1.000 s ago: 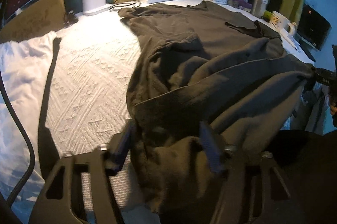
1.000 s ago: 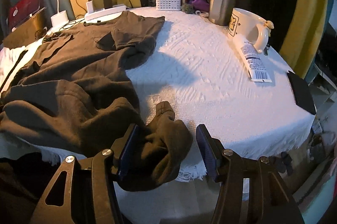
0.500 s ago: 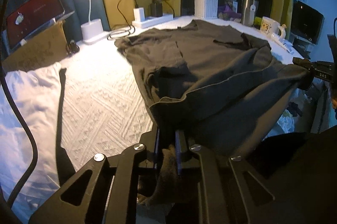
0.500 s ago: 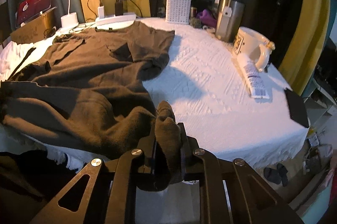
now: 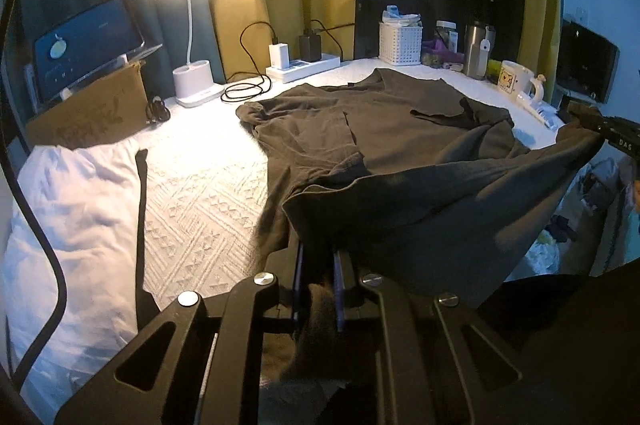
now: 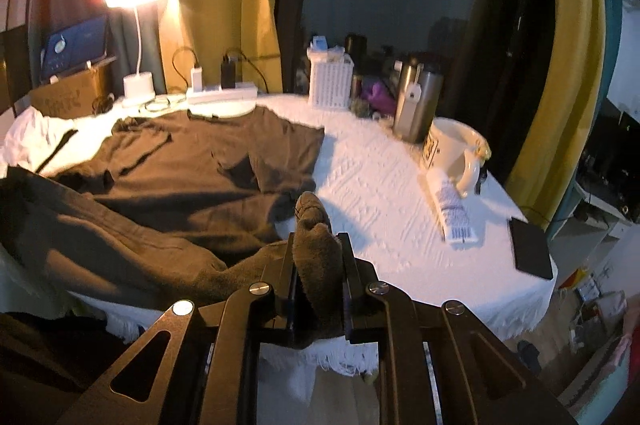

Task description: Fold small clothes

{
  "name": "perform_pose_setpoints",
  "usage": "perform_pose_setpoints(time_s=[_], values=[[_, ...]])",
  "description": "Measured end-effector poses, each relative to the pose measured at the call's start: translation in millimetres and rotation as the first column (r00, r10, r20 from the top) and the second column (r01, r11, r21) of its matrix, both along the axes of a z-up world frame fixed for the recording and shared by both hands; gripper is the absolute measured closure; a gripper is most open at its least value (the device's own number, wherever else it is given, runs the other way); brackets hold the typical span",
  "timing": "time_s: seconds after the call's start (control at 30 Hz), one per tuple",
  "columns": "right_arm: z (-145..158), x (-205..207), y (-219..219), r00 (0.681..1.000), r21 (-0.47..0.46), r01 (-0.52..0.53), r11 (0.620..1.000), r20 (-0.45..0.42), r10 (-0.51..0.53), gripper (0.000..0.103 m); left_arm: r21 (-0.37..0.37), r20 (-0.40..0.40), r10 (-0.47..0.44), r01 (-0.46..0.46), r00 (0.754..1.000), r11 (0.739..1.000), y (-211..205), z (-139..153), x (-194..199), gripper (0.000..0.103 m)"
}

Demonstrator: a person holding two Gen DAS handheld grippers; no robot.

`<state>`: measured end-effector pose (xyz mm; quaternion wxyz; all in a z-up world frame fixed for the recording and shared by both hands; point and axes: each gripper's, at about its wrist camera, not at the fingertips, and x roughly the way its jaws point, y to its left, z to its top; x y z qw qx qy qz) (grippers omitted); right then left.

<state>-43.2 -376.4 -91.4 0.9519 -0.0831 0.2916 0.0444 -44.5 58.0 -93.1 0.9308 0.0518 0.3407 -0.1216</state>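
Observation:
A dark brown T-shirt (image 5: 392, 129) lies spread on the white textured bedspread (image 5: 200, 193), collar toward the far side. My left gripper (image 5: 318, 265) is shut on the shirt's near hem corner. My right gripper (image 6: 318, 253) is shut on the other hem corner, a bunched wad of the shirt (image 6: 200, 177) standing up between its jaws. The hem is lifted and stretched between the two grippers above the near edge of the bed. The right gripper also shows at the right edge of the left wrist view (image 5: 600, 129), gripping cloth.
At the far side stand a lit desk lamp (image 5: 192, 25), a power strip (image 5: 304, 67) with chargers, a white basket (image 5: 400, 43), steel flasks (image 6: 416, 105), a mug (image 6: 456, 153), a tube (image 6: 452, 209) and a black phone (image 6: 532, 245). A white pillow (image 5: 68, 217) lies left.
Both grippers closed on the shirt's hem corners, then lifted and pulled back, raising and stretching the near hem off the bed.

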Motion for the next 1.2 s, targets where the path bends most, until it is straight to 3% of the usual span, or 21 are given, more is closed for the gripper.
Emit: perform_pose_setpoints(time_s=[0.17,0.43,0.67,0.73,1.0,1.2], values=[[-4,5,-7,1.000,0.026,0.020,0.999,-0.002,-0.020,0.087,0.008,0.006,0.006,-0.006,1.000,1.000,-1,-6,3,0.092],[17,3,-7,0.994,0.063,0.028,0.998,0.108,-0.035,0.087,-0.006,0.124,0.041,-0.041,0.991,0.999,3,22,6,0.092],[24,18,-12,0.992,0.118,0.024,0.993,0.124,-0.039,0.087,-0.045,0.188,0.101,-0.094,0.977,0.995,16,43,21,0.092],[20,24,-15,0.993,0.136,0.028,0.990,0.109,-0.043,0.087,-0.039,0.171,0.102,-0.097,0.980,0.995,17,40,30,0.097],[9,45,-15,0.998,0.150,0.020,0.989,0.058,-0.029,0.087,-0.037,0.119,0.110,-0.106,0.987,0.994,18,29,48,0.097],[-42,74,-16,0.987,0.094,0.029,0.995,-0.159,-0.014,0.086,-0.021,0.024,0.117,-0.116,0.993,0.993,16,0,57,0.097]])
